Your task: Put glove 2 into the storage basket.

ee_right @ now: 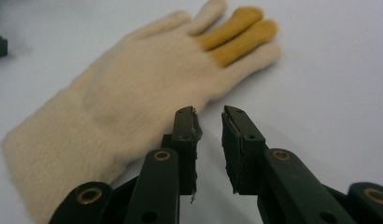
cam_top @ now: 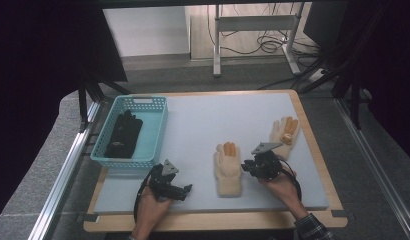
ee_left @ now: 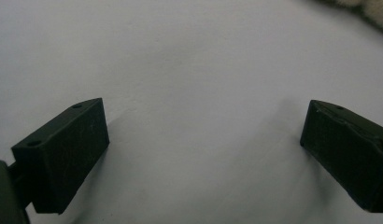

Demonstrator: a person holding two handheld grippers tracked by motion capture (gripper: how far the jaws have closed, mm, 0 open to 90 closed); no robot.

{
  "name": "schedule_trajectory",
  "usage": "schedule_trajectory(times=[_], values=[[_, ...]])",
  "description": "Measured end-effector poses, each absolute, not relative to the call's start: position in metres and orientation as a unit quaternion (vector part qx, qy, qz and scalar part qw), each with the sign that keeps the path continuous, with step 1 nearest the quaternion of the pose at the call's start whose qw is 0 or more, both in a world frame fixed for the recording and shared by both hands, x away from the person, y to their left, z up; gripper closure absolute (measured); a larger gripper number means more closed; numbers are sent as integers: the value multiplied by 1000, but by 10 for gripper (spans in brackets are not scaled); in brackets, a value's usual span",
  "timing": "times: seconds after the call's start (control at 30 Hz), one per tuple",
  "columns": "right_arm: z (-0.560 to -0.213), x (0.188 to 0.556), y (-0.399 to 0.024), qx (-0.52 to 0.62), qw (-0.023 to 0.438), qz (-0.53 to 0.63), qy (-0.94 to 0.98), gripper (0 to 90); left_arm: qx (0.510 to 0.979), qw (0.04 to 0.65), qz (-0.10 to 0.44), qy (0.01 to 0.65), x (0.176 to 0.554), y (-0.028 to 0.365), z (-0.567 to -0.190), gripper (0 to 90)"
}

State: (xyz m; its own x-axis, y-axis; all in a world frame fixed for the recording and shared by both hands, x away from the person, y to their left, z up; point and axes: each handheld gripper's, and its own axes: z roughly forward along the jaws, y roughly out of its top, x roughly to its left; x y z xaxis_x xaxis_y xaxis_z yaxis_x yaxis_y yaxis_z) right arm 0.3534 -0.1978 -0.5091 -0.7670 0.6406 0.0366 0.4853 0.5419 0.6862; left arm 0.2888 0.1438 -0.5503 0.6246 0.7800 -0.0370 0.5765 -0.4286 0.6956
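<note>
Right gripper beside a cream glove

The right gripper (ee_right: 209, 122) has its two black jaws close together, with a narrow gap and nothing between them. They stand just beside the edge of the cream glove (ee_right: 133, 102), which lies flat on the pale grey mat (ee_right: 329, 70). Two of the glove's fingers are orange-yellow and point away to the upper right.

High view sits above your edge, facing 12 o'clock over the counter (cam_top: 203, 120). Both gripper views skim it close up; right one shares the cream glove (ee_right: 133, 107) (cam_top: 228, 170).
</note>
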Motion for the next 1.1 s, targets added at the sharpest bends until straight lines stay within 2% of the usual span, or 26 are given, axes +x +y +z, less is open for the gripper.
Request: schedule_trajectory(times=[0.23, 0.37, 0.63, 0.8, 1.1], values=[[-515, 339, -189, 302, 105, 364, 875, 720, 832, 346, 147, 407, 289, 144, -550, 13], [-510, 344, -196, 309, 123, 366, 869, 657, 832, 346, 147, 407, 289, 144, -550, 13], [-495, 386, -258, 385, 184, 360, 830, 514, 832, 346, 147, 407, 289, 144, -550, 13], [-487, 407, -295, 430, 218, 356, 801, 461, 832, 346, 147, 408, 289, 144, -550, 12], [-498, 438, -323, 457, 232, 333, 791, 400, 832, 346, 147, 408, 289, 144, -550, 13]])
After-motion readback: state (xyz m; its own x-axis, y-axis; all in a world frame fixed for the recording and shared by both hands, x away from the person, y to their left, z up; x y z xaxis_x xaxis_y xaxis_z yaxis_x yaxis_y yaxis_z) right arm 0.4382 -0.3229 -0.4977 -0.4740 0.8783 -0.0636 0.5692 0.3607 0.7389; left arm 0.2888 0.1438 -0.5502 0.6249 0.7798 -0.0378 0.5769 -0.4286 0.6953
